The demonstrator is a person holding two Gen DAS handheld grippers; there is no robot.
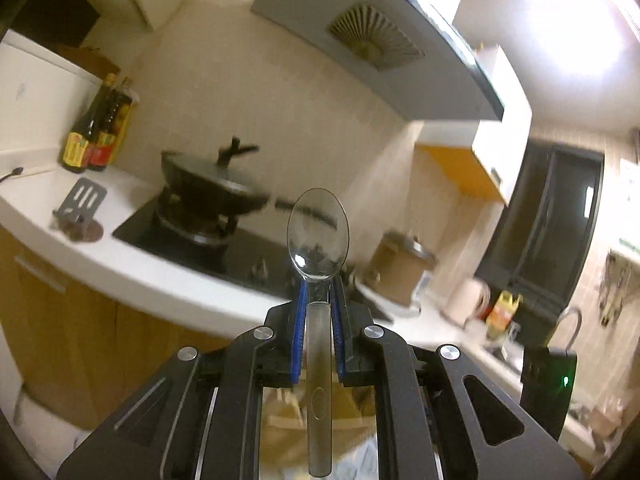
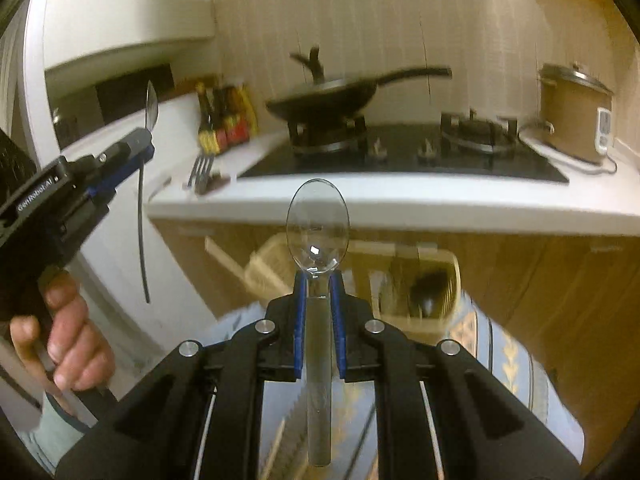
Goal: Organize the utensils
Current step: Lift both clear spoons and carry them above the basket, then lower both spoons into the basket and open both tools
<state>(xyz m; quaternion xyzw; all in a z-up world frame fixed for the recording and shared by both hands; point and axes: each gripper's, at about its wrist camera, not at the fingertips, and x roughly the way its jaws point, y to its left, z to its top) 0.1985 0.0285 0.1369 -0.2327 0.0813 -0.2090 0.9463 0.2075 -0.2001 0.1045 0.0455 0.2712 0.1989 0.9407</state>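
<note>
Right wrist view: worktop (image 2: 400,200) runs across the upper half, with a cream basket (image 2: 432,280) lower down, in front of the wooden cupboard fronts.
Basket: blurred; dark utensils seem to stand in its right part, but which compartment is unclear.
Key relation: the basket lies ahead of and just right of the right gripper (image 2: 319,280); the left gripper (image 2: 140,140) is off to the left and higher, so the right one looks nearer.
Right gripper: clamped on a clear spoon (image 2: 318,228), bowl forward, handle running back between the fingers, its long axis in line with the tool.
Left gripper: closed on a second spoon (image 1: 318,236), held the same way.
Left spoon's lie: in the right wrist view it stands almost upright, bowl up.
Likely next: lower the right spoon handle-first toward the basket.
Fork (image 2: 202,172): lies on the worktop edge, not yet gathered.
</note>
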